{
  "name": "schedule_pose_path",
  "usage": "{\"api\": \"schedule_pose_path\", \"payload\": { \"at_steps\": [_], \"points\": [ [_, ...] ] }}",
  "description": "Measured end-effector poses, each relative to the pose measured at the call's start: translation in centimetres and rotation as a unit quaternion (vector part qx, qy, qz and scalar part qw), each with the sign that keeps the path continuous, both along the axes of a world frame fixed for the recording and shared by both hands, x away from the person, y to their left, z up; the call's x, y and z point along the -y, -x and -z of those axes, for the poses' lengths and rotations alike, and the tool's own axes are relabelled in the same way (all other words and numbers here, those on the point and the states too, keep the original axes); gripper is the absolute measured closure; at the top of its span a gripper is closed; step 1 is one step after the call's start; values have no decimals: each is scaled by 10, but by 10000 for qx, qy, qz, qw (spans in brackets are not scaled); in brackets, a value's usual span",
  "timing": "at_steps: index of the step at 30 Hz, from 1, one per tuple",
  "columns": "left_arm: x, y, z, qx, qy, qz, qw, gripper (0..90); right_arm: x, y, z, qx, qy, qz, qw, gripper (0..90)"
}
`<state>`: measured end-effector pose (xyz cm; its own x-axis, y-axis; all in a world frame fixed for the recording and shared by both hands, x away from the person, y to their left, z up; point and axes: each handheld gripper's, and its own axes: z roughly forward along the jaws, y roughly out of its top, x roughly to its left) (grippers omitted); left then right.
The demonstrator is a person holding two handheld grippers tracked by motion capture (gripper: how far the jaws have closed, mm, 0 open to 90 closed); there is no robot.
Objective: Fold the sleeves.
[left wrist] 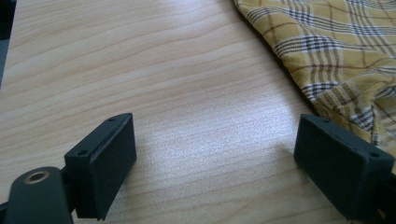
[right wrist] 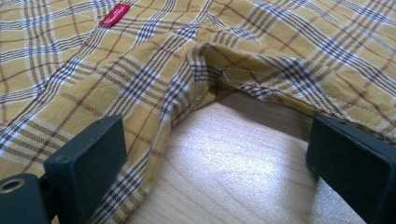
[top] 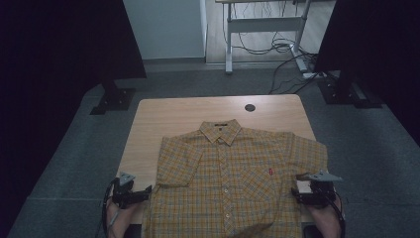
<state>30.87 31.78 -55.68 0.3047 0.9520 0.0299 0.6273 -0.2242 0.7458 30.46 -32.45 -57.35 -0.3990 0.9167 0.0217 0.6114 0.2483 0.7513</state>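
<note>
A yellow plaid short-sleeved shirt [top: 233,173] lies flat and face up on the wooden table [top: 168,114], collar at the far side. My left gripper [top: 147,191] sits low at the shirt's left edge, under the sleeve, its jaws wide open over bare wood. In the left gripper view [left wrist: 215,158] the shirt [left wrist: 336,51] lies just beyond the right jaw. My right gripper [top: 297,192] rests at the shirt's right side seam. In the right gripper view [right wrist: 215,163] its open jaws straddle the fabric edge below the armpit, and the shirt [right wrist: 154,70] with its red label [right wrist: 114,15] spreads beyond.
A round cable hole [top: 249,107] sits near the table's far edge. Dark stands [top: 114,96] flank the far corners, and a desk frame with loose cables [top: 277,47] stands on the floor behind. Bare wood shows left of the shirt.
</note>
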Motion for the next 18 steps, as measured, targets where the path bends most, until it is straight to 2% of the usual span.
{"api": "schedule_pose_path", "payload": {
  "at_steps": [2,10,18],
  "points": [
    [0,0,1,40,12,8,10000,123,0,0,0,2,-2,2,10000,47],
    [2,-1,2,-9,-3,-3,10000,79,0,0,0,2,-1,0,10000,47],
    [3,-2,2,-74,-26,-15,10000,23,2,-2,-4,-130,-86,66,9999,73]
  ]
}}
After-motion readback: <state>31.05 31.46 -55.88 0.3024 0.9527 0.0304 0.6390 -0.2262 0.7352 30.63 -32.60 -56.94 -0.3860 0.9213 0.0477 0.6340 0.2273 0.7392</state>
